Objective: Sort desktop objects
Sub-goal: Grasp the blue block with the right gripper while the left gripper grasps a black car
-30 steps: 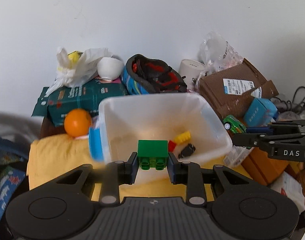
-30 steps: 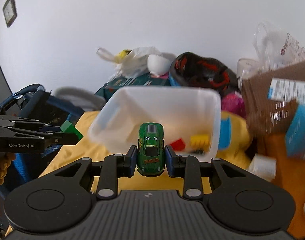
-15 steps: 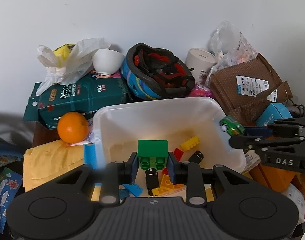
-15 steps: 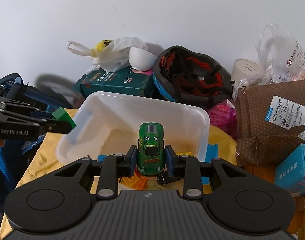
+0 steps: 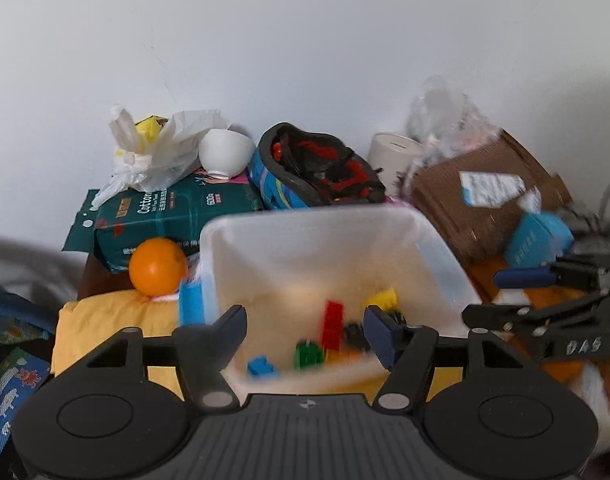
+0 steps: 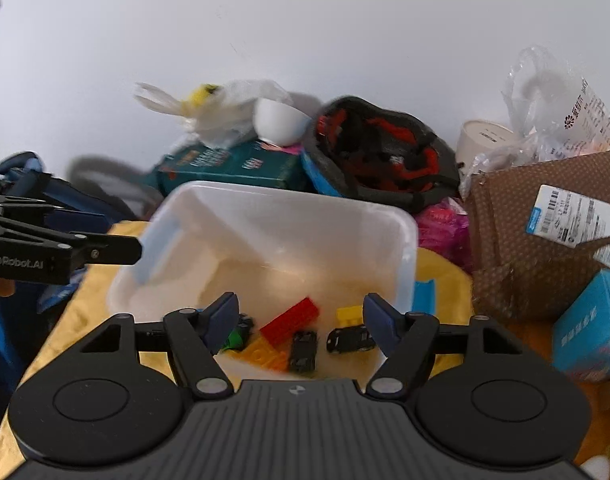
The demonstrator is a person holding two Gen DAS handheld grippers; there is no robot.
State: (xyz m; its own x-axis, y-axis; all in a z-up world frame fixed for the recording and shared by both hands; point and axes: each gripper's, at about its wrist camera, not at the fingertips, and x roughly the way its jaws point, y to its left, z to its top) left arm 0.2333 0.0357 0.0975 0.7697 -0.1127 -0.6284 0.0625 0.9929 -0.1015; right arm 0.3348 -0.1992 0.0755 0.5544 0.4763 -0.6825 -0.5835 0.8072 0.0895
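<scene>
Hovering wide open and empty, the left gripper (image 5: pixel 305 326) and right gripper (image 6: pixel 301 318) overlook the bin (image 6: pixel 405 248), where bricks (image 6: pixel 291 320) and toy cars (image 6: pixel 351 340) lie, seemingly leaving the orange (image 5: pixel 158 266) unsorted.

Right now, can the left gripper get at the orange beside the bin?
Probably yes. The left hand-held gripper is open and empty over the bin; the orange sits exposed outside the bin's left wall, with nothing over it.

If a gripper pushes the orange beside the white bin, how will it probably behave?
The orange is round, so it would probably roll. It sits on soft yellow cloth, which may slow it. Its skin looks firm, likely giving a two-finger grip decent hold.
</scene>
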